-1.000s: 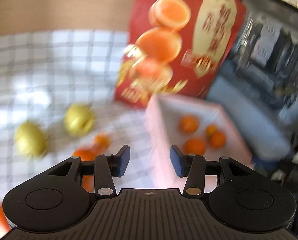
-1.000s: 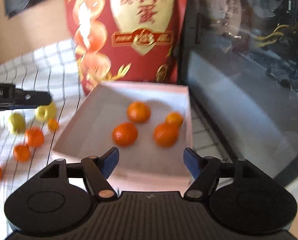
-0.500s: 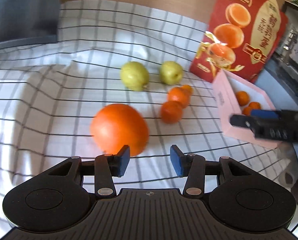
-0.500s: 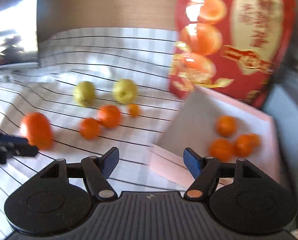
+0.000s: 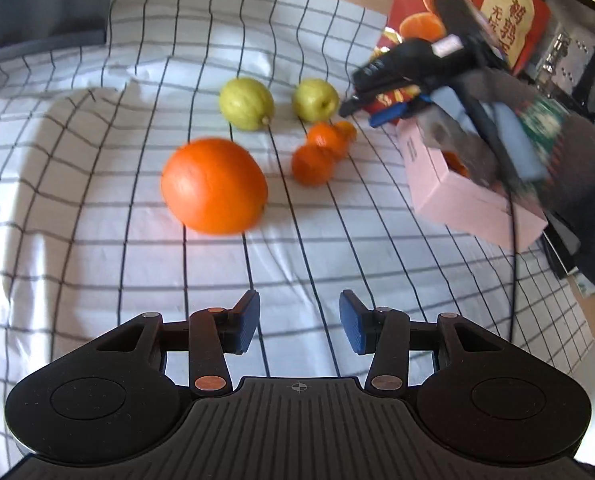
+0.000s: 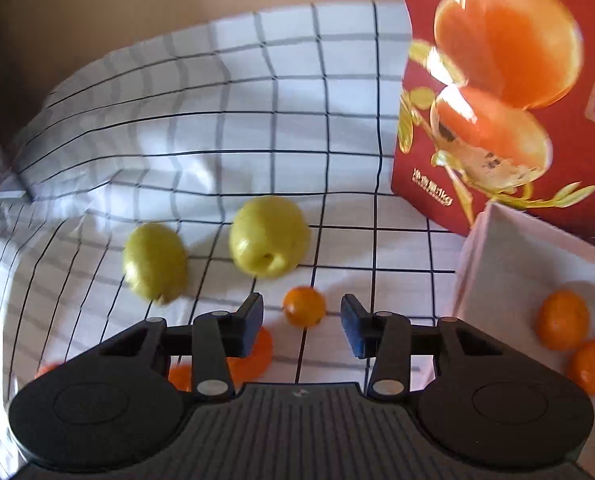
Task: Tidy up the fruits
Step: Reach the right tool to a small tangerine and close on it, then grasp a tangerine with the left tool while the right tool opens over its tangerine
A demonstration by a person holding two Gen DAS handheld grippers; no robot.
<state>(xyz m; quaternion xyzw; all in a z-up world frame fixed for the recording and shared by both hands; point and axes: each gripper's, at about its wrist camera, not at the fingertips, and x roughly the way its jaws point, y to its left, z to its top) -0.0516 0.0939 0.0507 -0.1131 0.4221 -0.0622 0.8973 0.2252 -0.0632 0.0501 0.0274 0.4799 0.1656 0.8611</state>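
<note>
Nearest, left gripper (image 5: 299, 322): fingers apart, nothing between them. Right gripper (image 6: 302, 326): jaws just narrowed, still parted, grasping nothing, above one tiny orange (image 6: 304, 306). On checked cloth (image 5: 97, 208): one large orange (image 5: 214, 186), two mandarins (image 5: 312, 164), two yellow-green fruits (image 5: 246, 103). Pink box (image 6: 493, 248): three visible mandarins (image 6: 562, 319). Farthest, one red bag (image 6: 497, 92).

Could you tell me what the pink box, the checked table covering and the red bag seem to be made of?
Pink box: probably matte cardboard, with flat thin walls, crisp corners and no shine. Checked table covering: apparently woven cloth, since it lies in soft folds and wrinkles. Red bag: likely glossy plastic film or coated paper; its printed face shows bright glints, though blur leaves this open.
</note>
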